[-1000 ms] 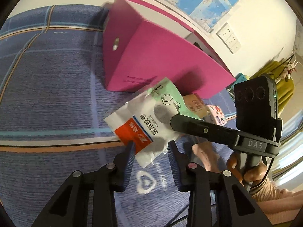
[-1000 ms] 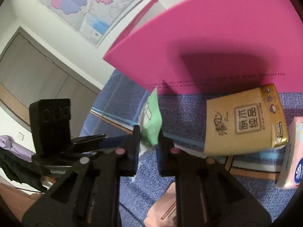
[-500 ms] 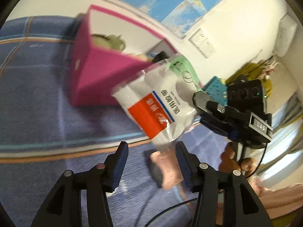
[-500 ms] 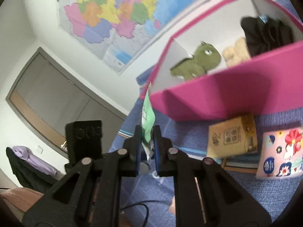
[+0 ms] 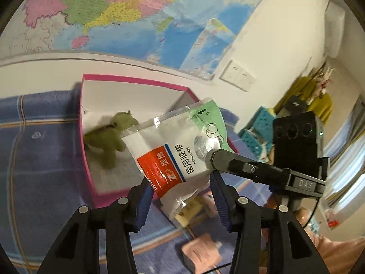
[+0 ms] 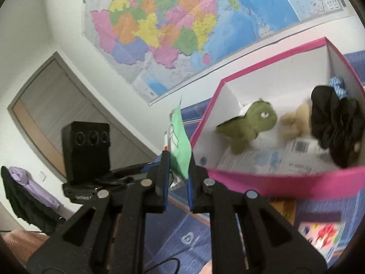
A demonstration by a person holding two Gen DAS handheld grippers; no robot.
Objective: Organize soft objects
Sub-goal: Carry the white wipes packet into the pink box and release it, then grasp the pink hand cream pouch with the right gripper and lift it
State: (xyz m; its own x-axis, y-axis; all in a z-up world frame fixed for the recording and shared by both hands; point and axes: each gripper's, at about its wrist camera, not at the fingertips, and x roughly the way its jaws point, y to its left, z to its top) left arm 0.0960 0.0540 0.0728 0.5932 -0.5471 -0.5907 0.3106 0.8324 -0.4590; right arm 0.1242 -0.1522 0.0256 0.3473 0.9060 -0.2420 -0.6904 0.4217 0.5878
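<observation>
1. The surface [image 5: 41,137] was covered in blue cloth with orange and pale stripes. A pink box [image 6: 273,182] with a white interior stood open on it, close to a white wall.
2. A large coloured map [image 6: 178,29] hung on the wall above the box. A door [image 6: 45,105] showed at the left of the right wrist view; a wall socket [image 5: 237,75] and blue baskets [image 5: 253,132] showed in the left wrist view.
3. The box held a green plush [image 6: 248,125], a tan plush [image 6: 294,123] and a black cloth item [image 6: 335,132]. Printed paper lay on the box floor.
4. A pink pack [image 5: 200,253] and a floral pack [image 6: 319,233] lay on the surface near the box; both were blurred.
5. The right gripper [image 6: 178,178] was raised above the surface and pointed toward the near left corner of the box. Its jaws were closed on the green edge of the tape bag [image 5: 180,153].
6. In the left wrist view the right gripper [image 5: 211,158] reached in from the right and clamped the bag's right side.
7. The left gripper [image 5: 180,203] was raised below the bag with its jaws apart. The bag's lower end hung between its fingers [image 5: 143,203]; contact with the left finger could not be confirmed.
8. The bag hung in the air, tilted, in front of and above the box opening, overlapping the green plush in the left wrist view.
</observation>
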